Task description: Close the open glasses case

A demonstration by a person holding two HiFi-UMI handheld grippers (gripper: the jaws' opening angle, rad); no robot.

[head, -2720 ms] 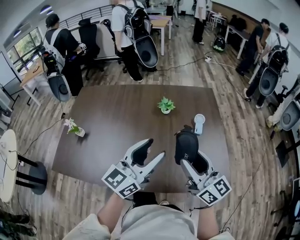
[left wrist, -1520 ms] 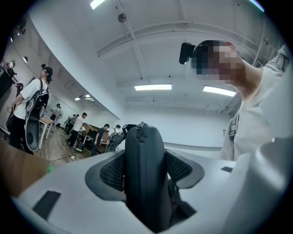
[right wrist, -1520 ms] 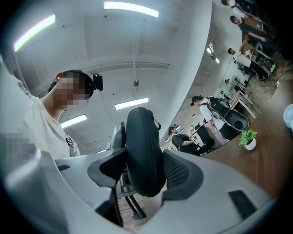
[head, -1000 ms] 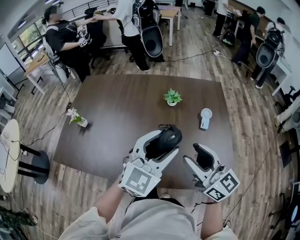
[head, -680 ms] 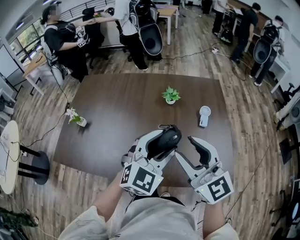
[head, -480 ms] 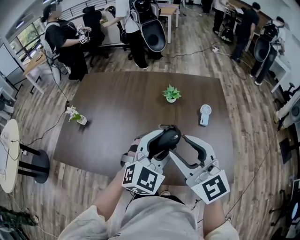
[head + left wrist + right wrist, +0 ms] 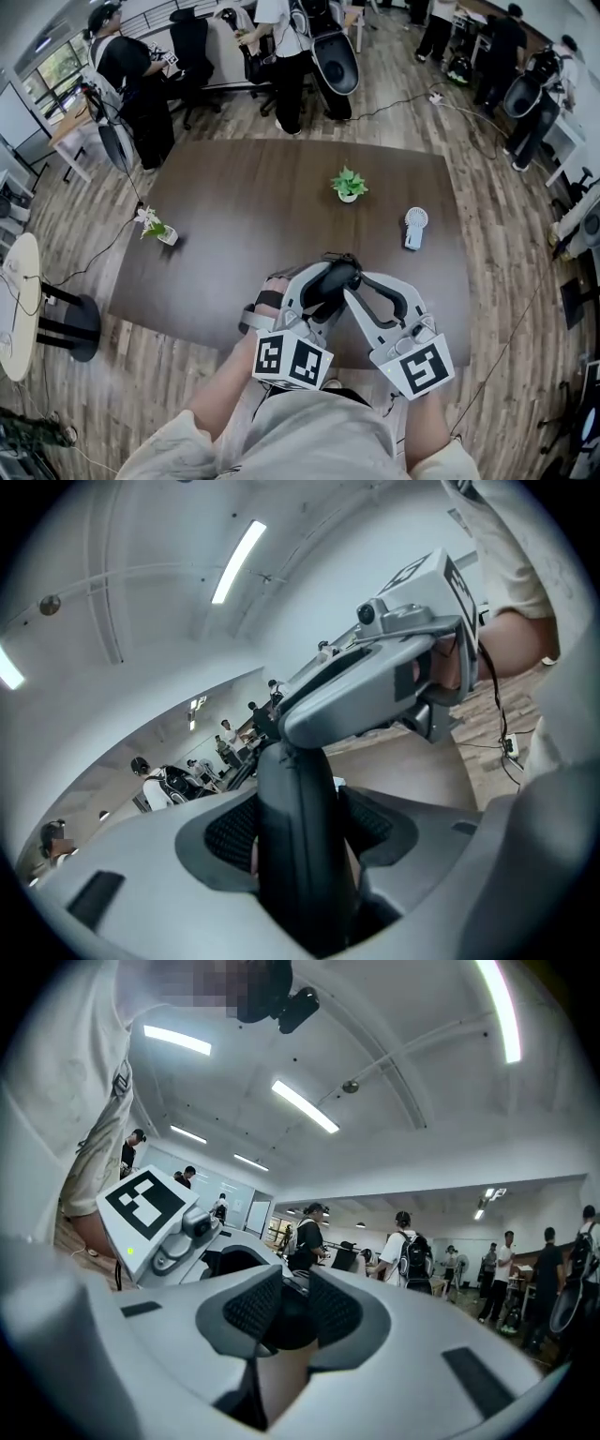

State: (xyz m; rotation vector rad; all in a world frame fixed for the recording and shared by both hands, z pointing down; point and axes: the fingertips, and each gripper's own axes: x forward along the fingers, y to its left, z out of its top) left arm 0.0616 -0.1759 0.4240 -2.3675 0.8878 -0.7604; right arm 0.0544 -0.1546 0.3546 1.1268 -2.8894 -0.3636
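**Item 1, glasses case (image 7: 330, 279).** Dark, oblong hard shell.
- Place: held clear of the counter (image 7: 234, 216), over its near edge, at the lower centre of the head view.
- Long axis: it runs from lower left to upper right of that frame, in line with your left tongs (image 7: 317, 289). The free end points to the upper right.
- In the left gripper view: it stands on its narrow edge up the middle of the frame, with a seam running along it.
- Whether the two halves are fully shut, you cannot tell.

**Item 2, left tongs.** Clamped across the broad faces of the case, whose near end sits deep between the pads.

**Item 3, right tongs (image 7: 354, 286).** Set in from the lower right, meeting the far end of the case at an angle to the left pair.
- The jaws have just been closing.
- In the right gripper view the dark rounded shell fills the gap between the pads, so count them as gripped on it.

**Governing relation.** The case lies straight ahead of both pairs, and your right pair is nearer the free end. Judgement: any remaining squeeze belongs across the seam, at right angles to the long axis, while the left pair steadies the case.

**Also on the counter, well apart from the case.**
- Potted plant (image 7: 348, 184)
- Small fan (image 7: 414, 228)
- Flower vase (image 7: 155, 228) at the left edge
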